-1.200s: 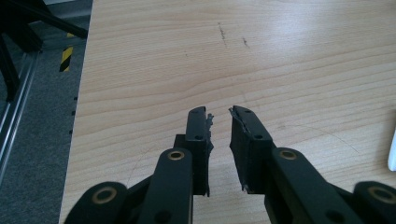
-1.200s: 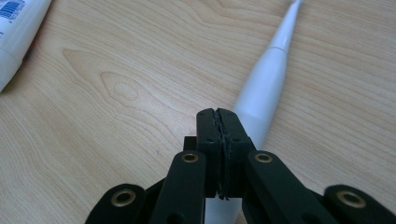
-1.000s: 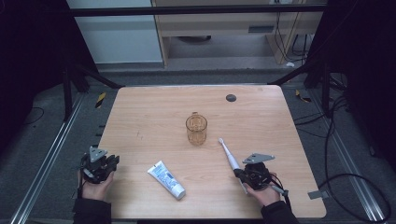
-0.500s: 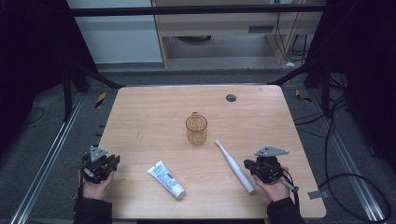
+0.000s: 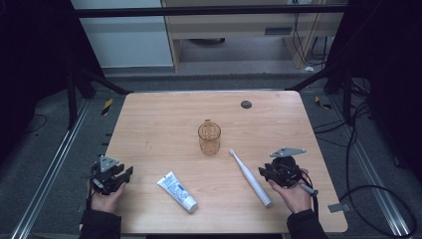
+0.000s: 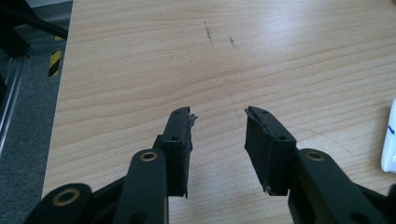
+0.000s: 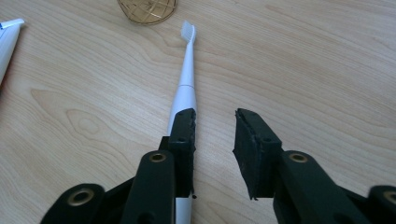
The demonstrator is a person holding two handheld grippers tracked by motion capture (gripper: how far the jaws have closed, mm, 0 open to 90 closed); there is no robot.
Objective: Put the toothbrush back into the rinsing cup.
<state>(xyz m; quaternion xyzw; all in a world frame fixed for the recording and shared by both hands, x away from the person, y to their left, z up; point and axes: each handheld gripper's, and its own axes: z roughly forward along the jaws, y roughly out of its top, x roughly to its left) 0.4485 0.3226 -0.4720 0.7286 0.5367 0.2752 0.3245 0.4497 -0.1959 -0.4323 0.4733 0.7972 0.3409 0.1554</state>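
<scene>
Your left tool (image 5: 110, 175) sits at the near left corner of the pale wooden surface (image 5: 164, 119), its jaws having just been opening, now parted on bare wood. Next comes one white toothpaste tube with blue print (image 5: 177, 191), lying flat. Beyond it, mid-surface, stands one amber ribbed glass mug (image 5: 209, 137), upright. Then one slim white electric toothbrush (image 5: 250, 178) lies flat, bristle head pointing toward the mug, handle toward you. Your right tool (image 5: 279, 172) is just beside it, jaws having just been opening, now apart with nothing between them; the toothbrush runs under the left jaw in the right gripper view (image 7: 185, 88).
</scene>
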